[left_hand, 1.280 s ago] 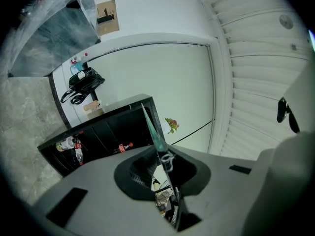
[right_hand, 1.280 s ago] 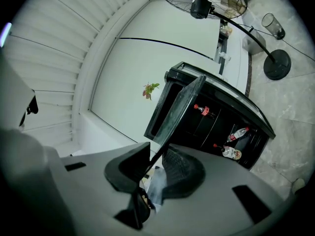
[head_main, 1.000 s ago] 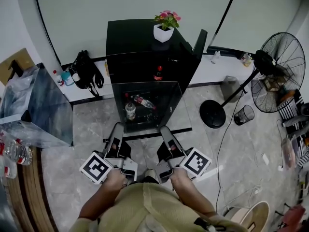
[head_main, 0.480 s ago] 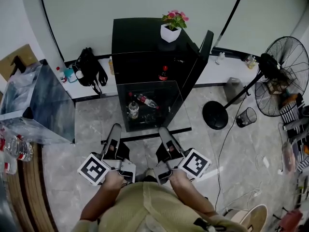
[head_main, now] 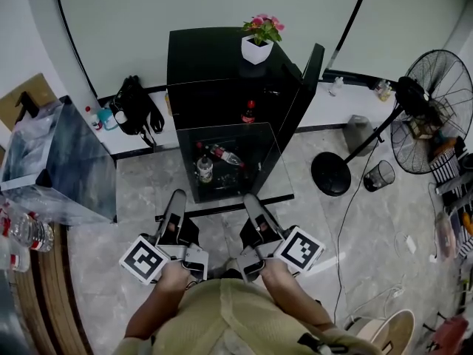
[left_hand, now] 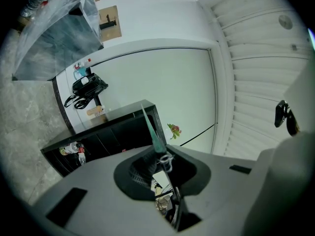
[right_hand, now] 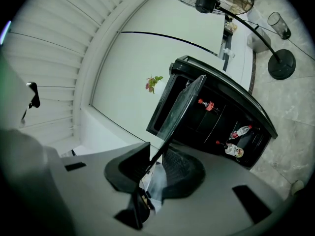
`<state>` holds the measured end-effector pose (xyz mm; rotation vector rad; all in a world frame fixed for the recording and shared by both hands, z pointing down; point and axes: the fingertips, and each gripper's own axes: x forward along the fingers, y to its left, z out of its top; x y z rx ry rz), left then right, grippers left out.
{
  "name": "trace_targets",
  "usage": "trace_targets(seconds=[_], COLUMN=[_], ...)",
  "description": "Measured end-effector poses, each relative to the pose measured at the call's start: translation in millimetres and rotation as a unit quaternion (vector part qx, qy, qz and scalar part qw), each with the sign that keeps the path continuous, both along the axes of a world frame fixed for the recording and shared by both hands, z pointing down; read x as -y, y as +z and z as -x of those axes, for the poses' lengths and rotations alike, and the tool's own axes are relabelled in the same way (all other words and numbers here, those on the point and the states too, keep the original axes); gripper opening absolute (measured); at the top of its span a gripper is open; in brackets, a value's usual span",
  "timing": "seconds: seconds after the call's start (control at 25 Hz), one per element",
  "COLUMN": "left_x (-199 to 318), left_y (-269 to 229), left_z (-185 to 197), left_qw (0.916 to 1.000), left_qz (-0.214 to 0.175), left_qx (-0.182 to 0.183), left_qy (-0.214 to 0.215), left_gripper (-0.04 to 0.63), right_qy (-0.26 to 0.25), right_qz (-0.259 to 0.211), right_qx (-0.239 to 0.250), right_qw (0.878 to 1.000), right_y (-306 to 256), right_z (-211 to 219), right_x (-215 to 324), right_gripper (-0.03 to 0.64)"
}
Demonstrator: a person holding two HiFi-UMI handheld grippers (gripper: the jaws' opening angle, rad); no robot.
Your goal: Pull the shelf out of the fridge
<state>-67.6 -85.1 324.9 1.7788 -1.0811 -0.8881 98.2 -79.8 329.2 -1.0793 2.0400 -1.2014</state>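
Clamping the near edge of the glass shelf [head_main: 275, 173], the left gripper [head_main: 177, 197] and right gripper [head_main: 250, 198] hold it at two points side by side. In the left gripper view the jaws are closed onto the pane's greenish edge [left_hand: 153, 132]; in the right gripper view the jaws pinch the pane [right_hand: 179, 109] likewise. The shelf extends from the grippers out to the open front of the black fridge [head_main: 214, 58]. The door [head_main: 303, 80] stands open at the right. Bottles [head_main: 204, 168] lie in the lower compartment. A flower pot [head_main: 256, 49] stands on top.
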Motion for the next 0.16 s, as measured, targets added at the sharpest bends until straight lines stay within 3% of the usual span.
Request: trace_targets(seconds=[0.16], left_x=[1.2], left_y=[1.0], left_z=[-5.1], left_qw=[1.0000], left_qz=[0.007], left_qx=[-0.004], left_qy=[0.003], left_gripper=[0.055], right_qy=[0.002], right_qz=[0.000], right_qx=[-0.002], right_qw=[1.000], right_y=[-1.3], right_z=[-4.8], right_x=[0.4], right_gripper=[0.087])
